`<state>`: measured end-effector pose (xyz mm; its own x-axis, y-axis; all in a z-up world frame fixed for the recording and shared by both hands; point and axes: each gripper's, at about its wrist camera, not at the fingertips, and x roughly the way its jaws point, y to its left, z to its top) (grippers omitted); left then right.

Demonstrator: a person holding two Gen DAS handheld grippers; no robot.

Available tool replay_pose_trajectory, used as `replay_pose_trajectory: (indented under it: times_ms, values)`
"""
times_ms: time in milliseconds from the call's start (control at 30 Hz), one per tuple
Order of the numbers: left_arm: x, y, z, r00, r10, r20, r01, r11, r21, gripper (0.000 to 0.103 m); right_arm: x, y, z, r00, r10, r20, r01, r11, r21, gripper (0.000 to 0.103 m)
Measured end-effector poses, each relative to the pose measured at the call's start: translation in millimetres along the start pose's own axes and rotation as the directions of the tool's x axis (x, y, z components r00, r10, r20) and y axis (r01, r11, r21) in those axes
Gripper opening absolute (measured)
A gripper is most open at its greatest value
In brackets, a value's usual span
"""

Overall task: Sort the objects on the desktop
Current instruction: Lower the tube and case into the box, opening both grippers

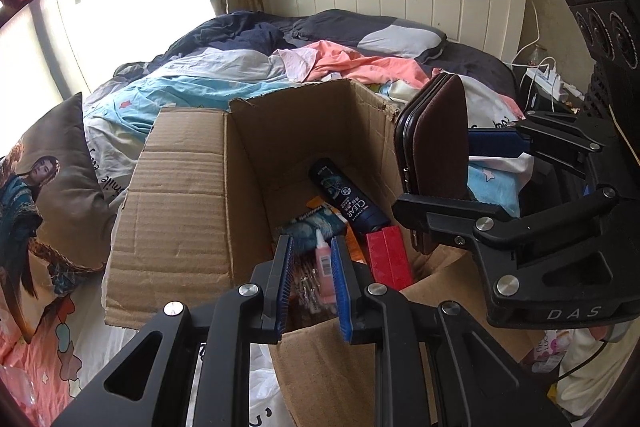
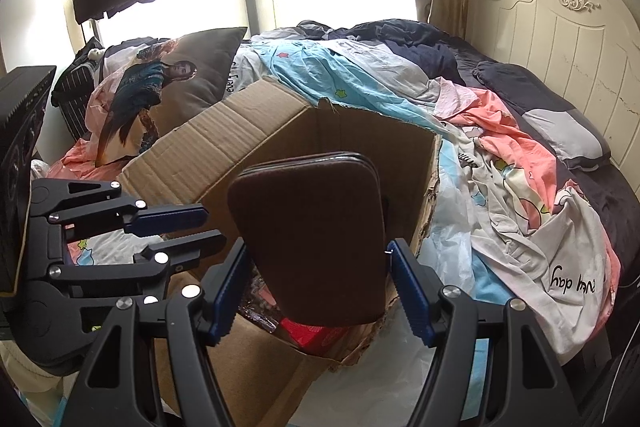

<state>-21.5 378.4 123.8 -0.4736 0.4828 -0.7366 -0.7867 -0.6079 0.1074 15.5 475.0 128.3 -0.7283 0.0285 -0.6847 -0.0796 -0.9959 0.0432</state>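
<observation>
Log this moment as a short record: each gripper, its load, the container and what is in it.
left gripper: shut on pink tube
right gripper: shut on brown wallet
container: open cardboard box on the bed
in box: dark CLEAR bottle, red box
position: both grippers above the box opening

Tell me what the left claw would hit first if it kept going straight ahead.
Probably the clutter at the bottom of the cardboard box; the left claw, gripping a small pink tube, points down into it. Depth is unclear.

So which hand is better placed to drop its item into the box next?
Left, probably. The left gripper holds the pink tube directly over the cardboard box; the right gripper's brown case sits above its right wall.
</observation>
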Motion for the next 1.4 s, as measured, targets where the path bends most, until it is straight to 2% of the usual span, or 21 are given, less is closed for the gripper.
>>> replay_pose_trajectory:
  times_ms: [233,367,533,600,767,867,967,1233,1400]
  values:
    - [-5,-6,-3,1.000,0.015,0.006,-0.015,1.000,0.017,0.025,-1,2,-2,1.000,-0.005,-0.004,0.005,1.000,-0.005,0.065]
    - [-8,-5,-7,0.999,0.030,0.021,-0.030,0.999,0.013,0.046,-1,4,-2,1.000,-0.005,-0.003,0.005,1.000,-0.008,0.065]
    - [-12,-2,-12,0.998,0.052,0.024,-0.052,0.999,0.010,0.052,4,4,-3,1.000,-0.004,-0.011,0.004,1.000,0.002,0.065]
    - [-14,-1,-15,0.998,0.057,0.029,-0.057,0.998,0.010,0.064,4,4,-3,1.000,0.001,-0.008,-0.001,1.000,0.010,0.065]
    - [-19,0,-19,0.996,0.074,0.042,-0.074,0.997,0.015,0.079,7,9,-2,1.000,0.003,-0.008,-0.003,1.000,0.006,0.065]
    - [-20,1,-20,0.996,0.084,0.042,-0.084,0.996,0.019,0.081,8,11,-1,1.000,0.001,-0.008,-0.001,1.000,0.004,0.065]
    - [-20,4,-22,0.995,0.089,0.047,-0.090,0.996,0.008,0.088,8,12,0,1.000,0.004,-0.005,-0.004,1.000,0.011,0.065]
    - [-17,10,-27,0.995,0.095,0.034,-0.095,0.995,-0.002,0.094,12,16,1,1.000,0.014,-0.010,-0.014,1.000,0.020,0.065]
    - [-15,10,-30,0.996,0.087,0.031,-0.087,0.996,0.003,0.094,18,12,4,0.999,-0.028,-0.027,0.030,0.999,0.045,0.067]
